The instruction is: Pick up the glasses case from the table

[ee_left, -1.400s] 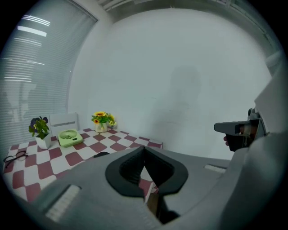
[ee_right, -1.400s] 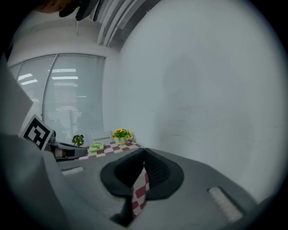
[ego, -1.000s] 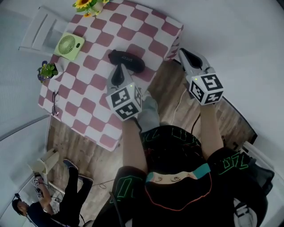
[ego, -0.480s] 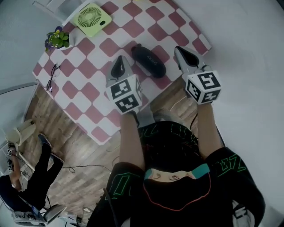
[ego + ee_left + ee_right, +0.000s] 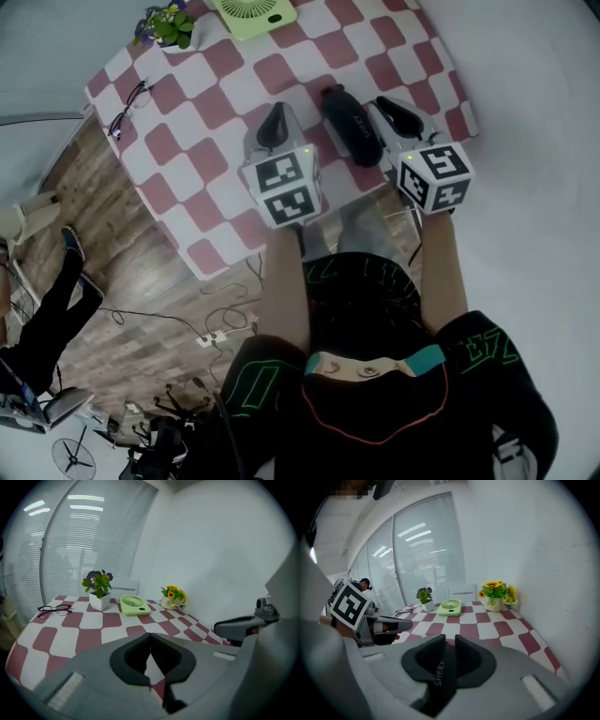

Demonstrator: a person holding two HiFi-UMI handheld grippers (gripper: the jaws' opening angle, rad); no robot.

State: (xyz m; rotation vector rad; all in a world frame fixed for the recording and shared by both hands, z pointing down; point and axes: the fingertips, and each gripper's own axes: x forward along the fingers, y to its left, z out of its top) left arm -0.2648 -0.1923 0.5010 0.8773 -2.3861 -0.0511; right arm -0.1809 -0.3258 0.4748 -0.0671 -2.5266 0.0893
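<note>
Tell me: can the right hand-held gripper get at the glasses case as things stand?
Likely yes. The right hand-held gripper is close beside the case, jaws opening with the case showing in their gap; nothing lies in the way.

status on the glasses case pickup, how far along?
Done: approach only. The right tool is at the glasses case, lined up along it.
In hand: its jaws are opening, and the case shows in the gap between them, not gripped. The left tool is shut and empty.
Left: close on the case and lift it; it lies flat on the checked tablecloth.
</note>
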